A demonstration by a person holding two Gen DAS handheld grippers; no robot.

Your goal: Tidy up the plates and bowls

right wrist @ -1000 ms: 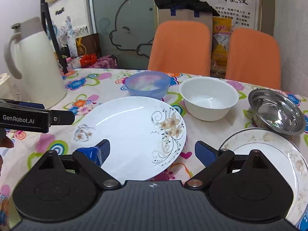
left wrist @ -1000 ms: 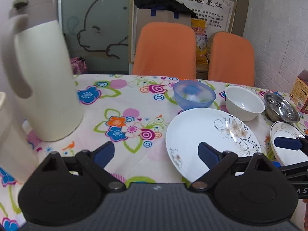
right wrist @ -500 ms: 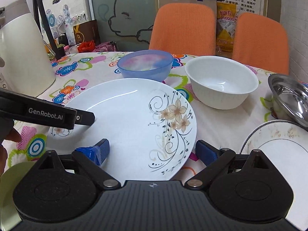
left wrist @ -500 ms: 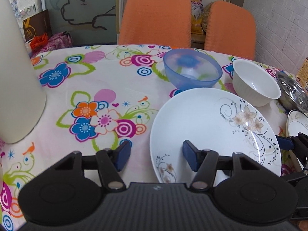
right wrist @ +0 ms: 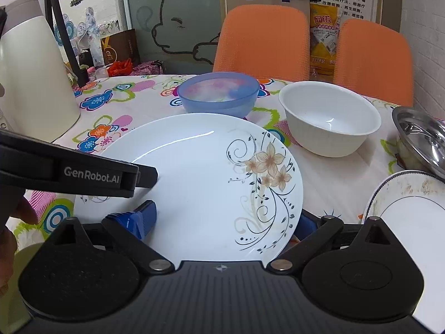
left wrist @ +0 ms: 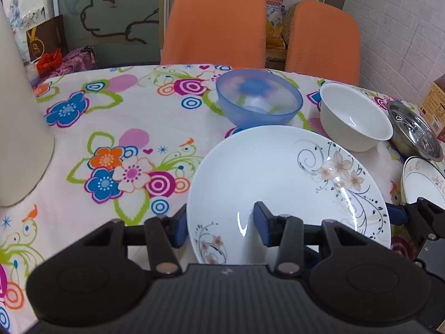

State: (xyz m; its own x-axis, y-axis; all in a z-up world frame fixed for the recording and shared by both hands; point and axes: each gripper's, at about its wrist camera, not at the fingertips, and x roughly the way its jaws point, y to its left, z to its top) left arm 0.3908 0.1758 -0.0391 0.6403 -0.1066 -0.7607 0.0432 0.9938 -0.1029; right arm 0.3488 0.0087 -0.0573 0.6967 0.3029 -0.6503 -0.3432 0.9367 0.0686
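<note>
Left gripper [left wrist: 221, 228] straddles the near-left rim of the big floral plate [left wrist: 278, 172]: one blue pad just outside the rim, the other over the plate's inner surface, jaws partly closed around the edge; can't tell whether the pads actually bite the rim. Right gripper [right wrist: 222, 222] is at the plate's near edge [right wrist: 200, 183], jaws spread wide, left pad over the plate surface, right pad off its right rim, not clamped on anything. In the right wrist view the left gripper's black body [right wrist: 78, 172] reaches in from the left over the plate, with part of a hand [right wrist: 11, 222] behind it. The plate sits on the counter [left wrist: 111, 128], which has a flowered cloth. Behind the plate: blue translucent bowl [left wrist: 258, 101], just beyond the far rim, contact unclear. White bowl [left wrist: 356, 117] to the right of that, apart from the plate. Steel bowl [left wrist: 414, 133] further right, close to the white bowl. A second, smaller plate with a patterned rim [right wrist: 411, 211] is at near right, smudged. Cream jug [right wrist: 30, 78] stands far left on the counter. Two orange chairs [left wrist: 214, 25] behind the counter.
</note>
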